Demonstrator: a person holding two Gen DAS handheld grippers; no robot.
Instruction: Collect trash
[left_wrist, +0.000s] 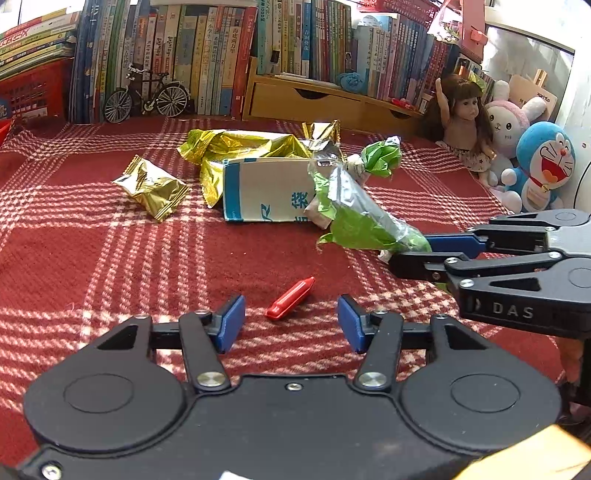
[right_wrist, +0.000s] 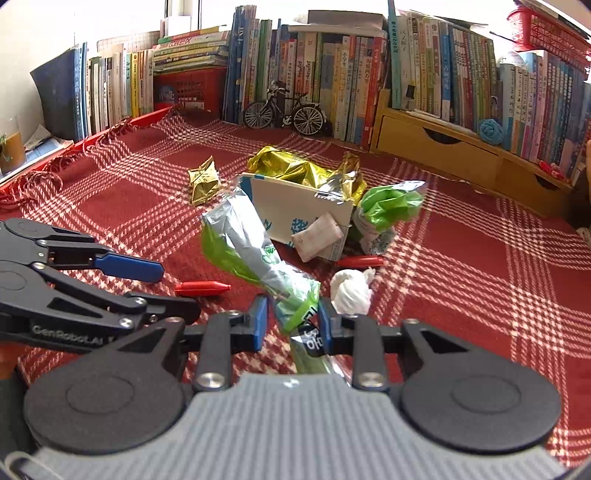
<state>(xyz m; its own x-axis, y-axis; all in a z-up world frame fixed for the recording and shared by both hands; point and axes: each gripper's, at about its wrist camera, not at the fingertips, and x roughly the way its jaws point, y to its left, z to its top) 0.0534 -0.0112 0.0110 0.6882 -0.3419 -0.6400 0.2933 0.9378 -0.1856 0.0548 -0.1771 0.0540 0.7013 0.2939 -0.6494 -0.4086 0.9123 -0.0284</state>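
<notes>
Left wrist view: the left gripper (left_wrist: 291, 323) stands parted over the red plaid cloth (left_wrist: 110, 258), its blue pads either side of a small red plastic tube (left_wrist: 290, 299), not touching it.

Right wrist view: the right gripper (right_wrist: 290, 325) is clamped on a crumpled green-and-silver foil wrapper (right_wrist: 258, 254), lifted.

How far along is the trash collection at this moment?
Early. Done: gold wrappers already sit in the white carton. In hand: right gripper pinches a green-silver wrapper; left gripper brackets a red cap, ungripped. Left: small gold packet, crumpled tissue.
</notes>
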